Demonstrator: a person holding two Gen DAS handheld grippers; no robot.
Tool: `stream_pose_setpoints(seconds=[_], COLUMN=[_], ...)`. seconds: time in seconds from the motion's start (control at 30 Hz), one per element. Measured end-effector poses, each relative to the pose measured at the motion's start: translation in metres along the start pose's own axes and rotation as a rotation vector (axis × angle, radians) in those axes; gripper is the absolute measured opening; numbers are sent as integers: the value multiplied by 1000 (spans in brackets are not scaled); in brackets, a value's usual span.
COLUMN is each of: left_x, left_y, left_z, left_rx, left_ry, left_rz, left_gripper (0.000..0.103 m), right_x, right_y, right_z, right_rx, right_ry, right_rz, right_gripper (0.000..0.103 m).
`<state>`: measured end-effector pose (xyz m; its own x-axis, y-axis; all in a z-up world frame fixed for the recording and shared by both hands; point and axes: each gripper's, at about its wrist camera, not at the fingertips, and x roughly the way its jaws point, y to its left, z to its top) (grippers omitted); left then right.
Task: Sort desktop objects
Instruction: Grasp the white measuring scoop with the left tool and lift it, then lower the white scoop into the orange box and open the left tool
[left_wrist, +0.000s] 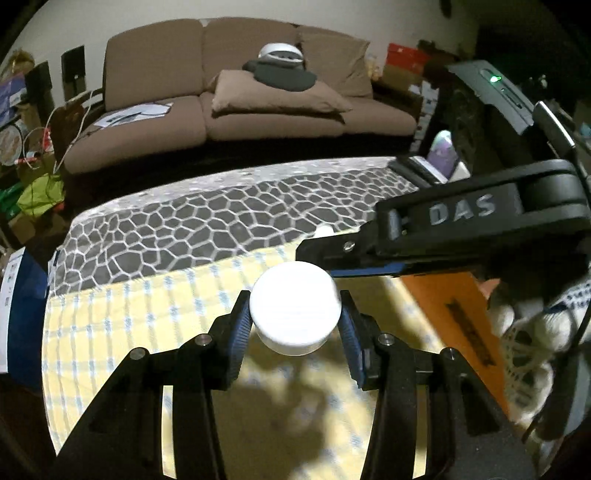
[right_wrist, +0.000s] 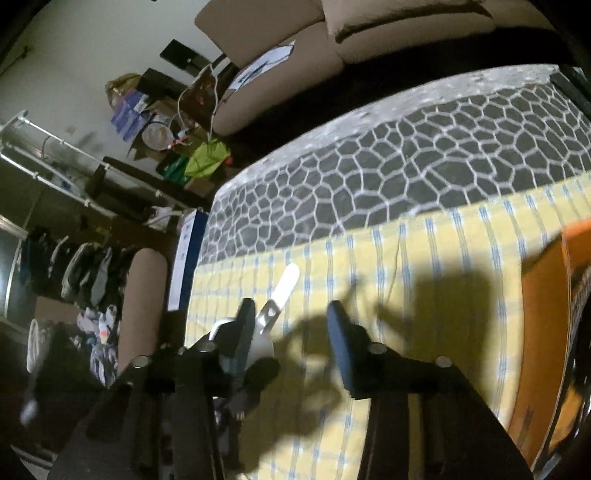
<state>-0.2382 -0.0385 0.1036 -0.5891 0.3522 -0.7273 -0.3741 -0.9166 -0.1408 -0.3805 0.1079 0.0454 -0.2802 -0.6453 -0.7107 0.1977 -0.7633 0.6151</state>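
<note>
While my left gripper (left_wrist: 295, 325) clamps the white cap (left_wrist: 294, 312) mid-frame above the cloth (left_wrist: 129, 317) — it could slip — my right gripper (right_wrist: 291, 332) gapes empty beside the opener (right_wrist: 280, 295).

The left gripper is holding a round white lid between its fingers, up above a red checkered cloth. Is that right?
Almost. The cloth isn't red: it's yellow with pale blue and white checks, as the left wrist view shows. The rest holds: the left gripper has the round white lid squeezed between its fingers, lifted above that cloth.
</note>
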Motion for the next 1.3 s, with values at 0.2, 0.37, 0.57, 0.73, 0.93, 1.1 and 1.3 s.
stream_pose_setpoints(seconds=[0.2, 0.37, 0.57, 0.73, 0.93, 1.1, 1.3], left_x=[-18, -24, -5, 12, 25, 25, 29], left_y=[-28, -77, -163, -215, -256, -286, -317], left_z=[-6, -3, -4, -15, -28, -40, -57], left_rx=[-53, -59, -6, 43, 104, 192, 290], left_ry=[5, 8, 40, 86, 128, 146, 172], left_rz=[-55, -120, -206, -230, -227, -213, -192], left_gripper=[43, 43, 43, 43, 43, 43, 43], right_x=[-35, -85, -150, -184, -205, -220, -235], right_y=[-5, -23, -74, -119, -158, -178, -184], right_z=[-19, -33, -46, -60, -77, -93, -111], right_rx=[-5, -30, -5, 30, 63, 90, 61], right_ry=[-22, -39, -45, -31, -22, -24, -10], right_rz=[10, -28, -117, -161, -165, -148, -195], right_gripper=[16, 14, 14, 14, 14, 15, 15])
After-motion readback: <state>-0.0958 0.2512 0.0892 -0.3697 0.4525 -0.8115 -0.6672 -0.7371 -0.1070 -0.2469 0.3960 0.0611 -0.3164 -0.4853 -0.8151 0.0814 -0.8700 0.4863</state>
